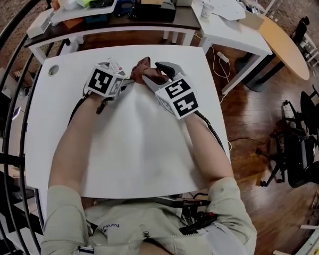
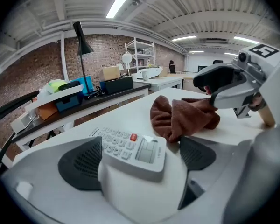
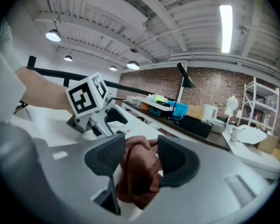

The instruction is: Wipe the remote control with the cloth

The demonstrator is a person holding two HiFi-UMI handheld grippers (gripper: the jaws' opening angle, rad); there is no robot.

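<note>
A white remote control [image 2: 130,148] lies between the wide-apart jaws of my left gripper [image 2: 139,158]. The right pad stands clear of it, so this gripper is open. From the head view the remote [image 1: 115,66] shows just beyond the left gripper [image 1: 122,77], at the far middle of the white table [image 1: 143,142]. My right gripper [image 3: 139,160] is shut on a crumpled brown cloth [image 3: 137,171], both pads pressing into it. The cloth [image 2: 182,118] rests on the table just right of the remote, and the right gripper [image 2: 219,85] reaches in from the right.
Behind the white table stands a dark side table [image 1: 149,17] with a tray, a blue box and a black lamp [image 2: 81,41]. A second white table [image 1: 234,25] is at the back right. A black railing [image 1: 10,89] curves along the left. Office chairs [image 1: 303,142] stand at the right.
</note>
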